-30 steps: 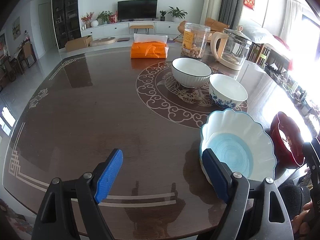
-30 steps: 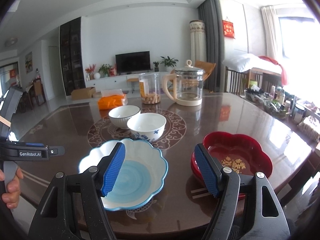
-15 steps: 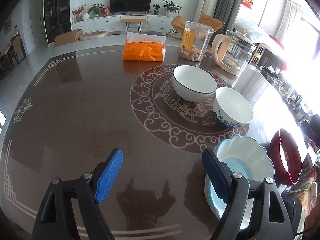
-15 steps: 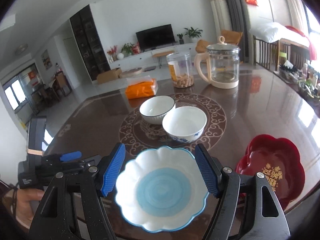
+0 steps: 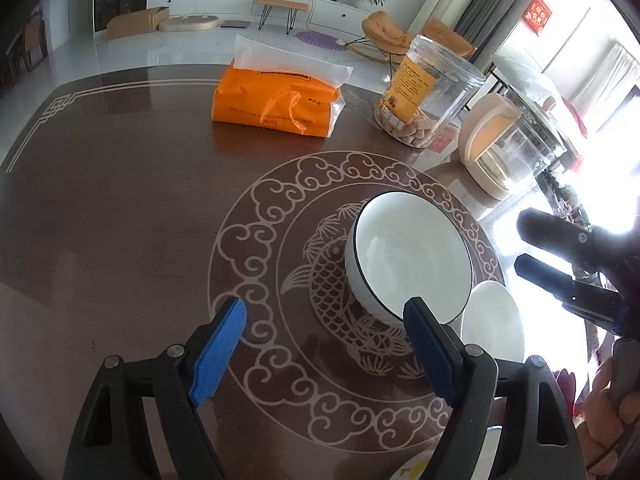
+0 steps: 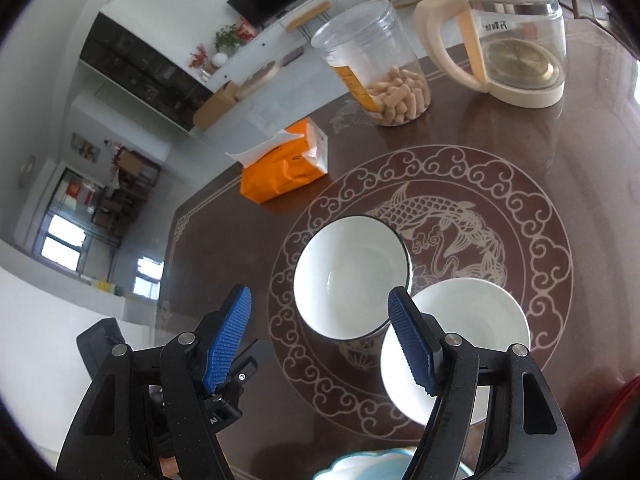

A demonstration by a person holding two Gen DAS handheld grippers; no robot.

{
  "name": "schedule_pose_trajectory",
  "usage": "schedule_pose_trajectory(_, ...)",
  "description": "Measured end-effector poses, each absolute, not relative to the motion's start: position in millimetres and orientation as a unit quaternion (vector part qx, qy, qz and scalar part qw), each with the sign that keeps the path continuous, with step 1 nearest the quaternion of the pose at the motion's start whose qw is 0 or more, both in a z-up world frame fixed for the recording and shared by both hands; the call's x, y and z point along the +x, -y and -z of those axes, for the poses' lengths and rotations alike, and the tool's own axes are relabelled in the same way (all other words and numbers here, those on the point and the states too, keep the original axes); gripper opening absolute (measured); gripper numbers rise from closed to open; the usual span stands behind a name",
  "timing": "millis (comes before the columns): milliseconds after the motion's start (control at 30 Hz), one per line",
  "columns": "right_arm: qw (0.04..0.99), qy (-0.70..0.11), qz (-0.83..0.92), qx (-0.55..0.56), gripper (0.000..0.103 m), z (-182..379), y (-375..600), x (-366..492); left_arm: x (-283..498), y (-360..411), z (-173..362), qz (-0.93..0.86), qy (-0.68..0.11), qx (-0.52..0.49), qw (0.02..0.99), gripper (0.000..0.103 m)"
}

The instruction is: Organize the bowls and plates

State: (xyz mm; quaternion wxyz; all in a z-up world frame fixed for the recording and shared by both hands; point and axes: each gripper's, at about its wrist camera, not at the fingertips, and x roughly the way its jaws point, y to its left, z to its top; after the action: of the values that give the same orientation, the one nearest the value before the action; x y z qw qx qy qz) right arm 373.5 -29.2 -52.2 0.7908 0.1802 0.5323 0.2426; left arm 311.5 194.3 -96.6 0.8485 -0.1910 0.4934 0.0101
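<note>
Both my tongs, left (image 5: 320, 344) and right (image 6: 320, 336), gape empty. Black-rimmed bowl (image 5: 412, 256) touches white bowl (image 6: 460, 332) mid-worktop (image 5: 120, 220). Bare worktop left of bowls. Right view alone shows blue plate (image 6: 360, 468) rim.

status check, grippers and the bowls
Left gripper and right gripper both open, empty. Dark-rimmed bowl and plain white bowl side by side on table. Nothing blocking.
</note>
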Motion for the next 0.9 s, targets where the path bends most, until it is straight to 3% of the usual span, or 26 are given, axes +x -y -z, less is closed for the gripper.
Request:
schedule_pose_trajectory(67, 0.792, -0.541, -0.225, 0.17, 0.074, 64.9, 30.6, 386.4, 321.3, -192.7, 102.8, -0.012, -0.497, -0.2, 0.844, 0.077)
schedule_pose_trajectory(133, 0.794, -0.548, -0.21, 0.158, 0.066, 75.7, 29.1, 398.2, 330.1, -190.2, 109.2, -0.014, -0.504, -0.198, 0.841, 0.07)
schedule_pose_trajectory(200, 0.79, -0.56, -0.206, 0.142, 0.048, 87.2, 24.1, 408.3, 337.5, -188.5, 115.8, -0.019, -0.511, -0.195, 0.837, 0.064)
schedule_pose_trajectory(300, 0.786, -0.574, -0.197, 0.115, 0.041, 102.5, 16.8, 416.4, 344.6, -188.2, 122.4, -0.017, -0.516, -0.202, 0.832, 0.053)
schedule_pose_trajectory(367, 0.787, -0.578, -0.188, 0.104, 0.037, 110.3, 13.4, 418.4, 347.8, -186.4, 122.8, -0.012, -0.514, -0.204, 0.833, 0.043)
schedule_pose_trajectory(433, 0.784, -0.586, -0.182, 0.093, 0.026, 117.8, 10.2, 420.1, 352.1, -181.7, 122.5, -0.001, -0.513, -0.201, 0.835, 0.019)
schedule_pose_trajectory(500, 0.778, -0.594, -0.179, 0.096, 0.014, 124.6, 10.3, 420.5, 355.0, -173.6, 118.9, 0.002, -0.509, -0.178, 0.842, 0.01)
schedule_pose_trajectory(700, 0.785, -0.585, -0.185, 0.081, 0.012, 118.1, 8.2, 411.3, 349.7, -177.1, 118.3, -0.006, -0.503, -0.176, 0.846, 0.008)
schedule_pose_trajectory(900, 0.797, -0.562, -0.207, 0.078, 0.012, 87.2, 5.2, 387.7, 316.0, -181.8, 83.7, 0.0, -0.471, -0.177, 0.864, 0.008)
